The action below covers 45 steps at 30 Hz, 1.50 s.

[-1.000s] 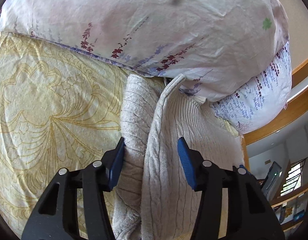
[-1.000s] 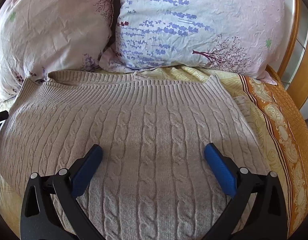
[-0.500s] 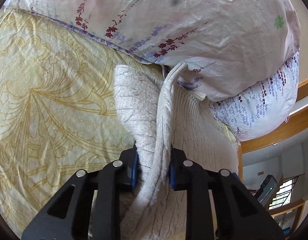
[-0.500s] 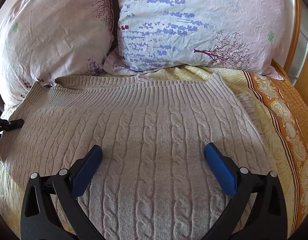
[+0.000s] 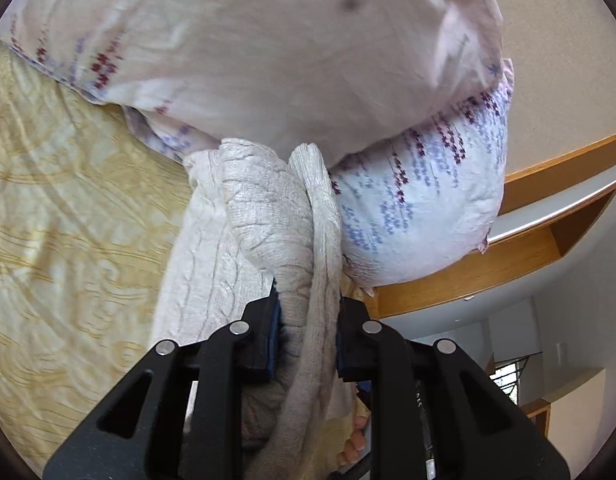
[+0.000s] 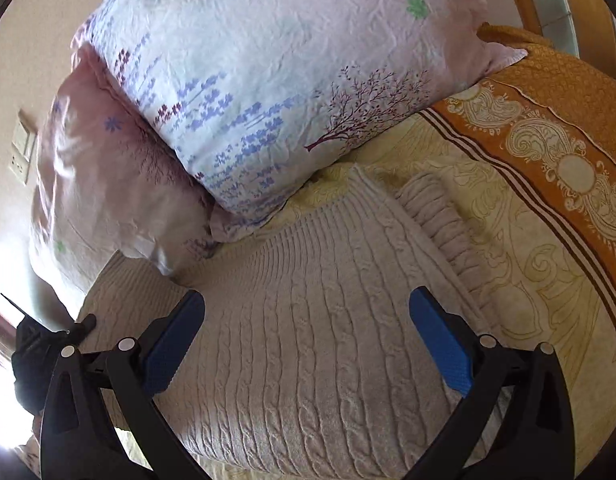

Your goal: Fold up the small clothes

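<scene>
L gripper (image 5: 305, 336) jaws had just been closing and were clamped on a bunched side edge of the beige cable-knit sweater (image 6: 328, 320), knit pinched between the pads and lifted off the bed (image 5: 67, 220). R gripper (image 6: 308, 340) jaws stood wide apart w/ nothing between them, hovering over the sweater's body, not pressing it as far as I could tell.

Outward from there: rest of the sweater lay mostly flat on the yellow patterned bedspread, ribbed hem up near the two floral pillows (image 6: 267, 80), one sleeve (image 6: 440, 216) lying just beside the body on the side toward the orange border (image 6: 548, 128). Wooden headboard (image 5: 508, 256) behind the pillows.

Progress, imo: early. One side grabbed and raised, prob. the start of the first fold inward. No finished fold visible yet; body was spread open, the visible sleeve untucked. Left to do: bring the held edge across, tuck that sleeve, fold the other side, then halve it.
</scene>
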Tool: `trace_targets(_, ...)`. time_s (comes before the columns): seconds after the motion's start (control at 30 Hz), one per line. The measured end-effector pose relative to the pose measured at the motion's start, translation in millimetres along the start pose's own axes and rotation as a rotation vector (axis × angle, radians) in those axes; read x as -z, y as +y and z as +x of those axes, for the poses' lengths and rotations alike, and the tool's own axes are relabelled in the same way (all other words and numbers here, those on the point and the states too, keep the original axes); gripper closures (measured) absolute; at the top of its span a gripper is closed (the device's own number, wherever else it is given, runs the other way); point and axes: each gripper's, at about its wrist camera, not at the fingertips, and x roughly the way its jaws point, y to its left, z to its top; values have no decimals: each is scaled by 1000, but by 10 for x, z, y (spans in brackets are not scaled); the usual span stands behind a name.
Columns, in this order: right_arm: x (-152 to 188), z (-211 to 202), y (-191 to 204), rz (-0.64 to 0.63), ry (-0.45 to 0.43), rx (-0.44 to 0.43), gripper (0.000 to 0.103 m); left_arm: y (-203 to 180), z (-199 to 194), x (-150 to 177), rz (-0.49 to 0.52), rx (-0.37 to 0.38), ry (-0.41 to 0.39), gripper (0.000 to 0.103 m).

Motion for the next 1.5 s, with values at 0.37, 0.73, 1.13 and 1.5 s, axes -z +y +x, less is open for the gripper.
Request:
trace_targets(0.37,-240,-278,-628,197,-101,-27,1,-638,1616,615,-23,185,168,85)
trace_targets(0.73,-297,-289,-905,267,-63,-95,1,-764,2048,804,-37,345,308,75)
trace_targets(1.13,-297,-187,-756,198,-11,-186,41,-1075,726,1284,871,-257,93,34)
trace_targets(1.5,-251,147,-505,60,98,-76,41,-548,691,1817,1125,-497,136,34)
